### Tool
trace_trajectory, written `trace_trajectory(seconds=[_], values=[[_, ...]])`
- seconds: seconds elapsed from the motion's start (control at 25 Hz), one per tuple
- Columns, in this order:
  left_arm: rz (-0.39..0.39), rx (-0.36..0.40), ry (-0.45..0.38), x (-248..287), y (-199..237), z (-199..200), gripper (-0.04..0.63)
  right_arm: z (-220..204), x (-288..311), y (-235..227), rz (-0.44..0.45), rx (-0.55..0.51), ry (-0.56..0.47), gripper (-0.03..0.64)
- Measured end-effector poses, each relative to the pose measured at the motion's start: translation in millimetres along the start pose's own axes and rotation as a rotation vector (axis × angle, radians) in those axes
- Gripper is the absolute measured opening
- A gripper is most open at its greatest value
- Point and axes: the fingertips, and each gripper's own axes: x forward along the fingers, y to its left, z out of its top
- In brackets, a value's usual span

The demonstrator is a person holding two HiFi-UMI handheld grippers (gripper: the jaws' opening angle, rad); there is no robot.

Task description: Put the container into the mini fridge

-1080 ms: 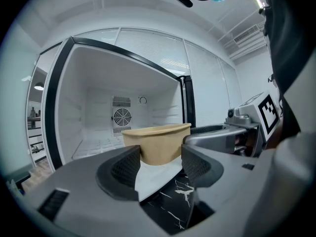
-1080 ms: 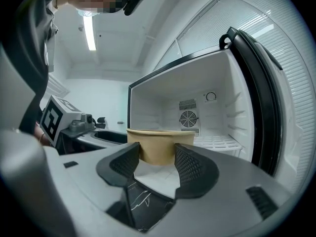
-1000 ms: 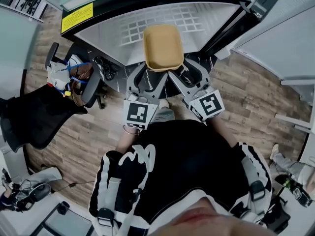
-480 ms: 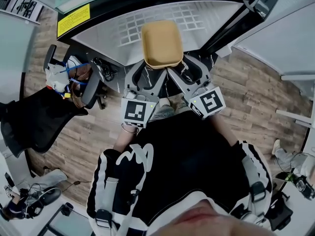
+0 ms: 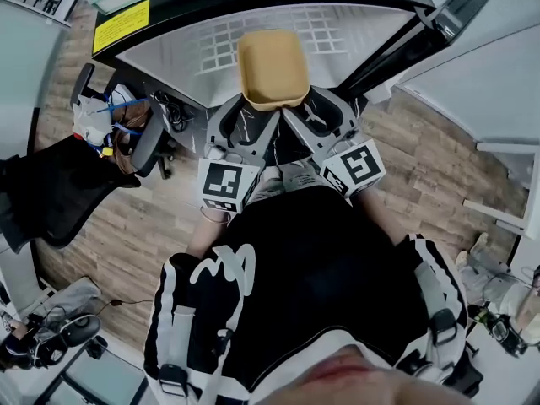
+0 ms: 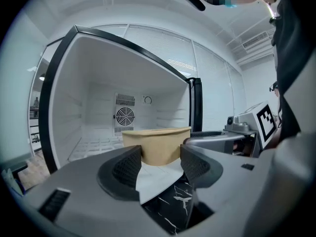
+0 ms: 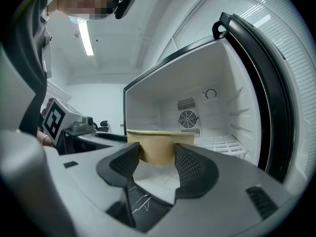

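Sliding container deeper into mini fridge | left gripper, right gripper both clamped on its rim | nearly placed

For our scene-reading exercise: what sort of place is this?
Probably an office or lab: a black office chair, wood-look floor, an open mini fridge, and a ceiling strip light.

Open room inside mini fridge above wire shelf, straight ahead; hemmed on rt by open door, chair off to lt
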Motion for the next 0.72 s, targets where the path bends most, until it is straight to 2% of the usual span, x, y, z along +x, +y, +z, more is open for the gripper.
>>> trace_trajectory(seconds=[0.36, 0.72], values=[[0.045, -0.011, 0.009, 8, 1, 3, 0.252, 2, 4, -10, 0.049, 0.011, -0.007, 0.232], [0.05, -0.032, 0.02, 14, 6, 0, 0.252, 3, 10, -16, 0.041, -0.001, 0.009, 0.232]])
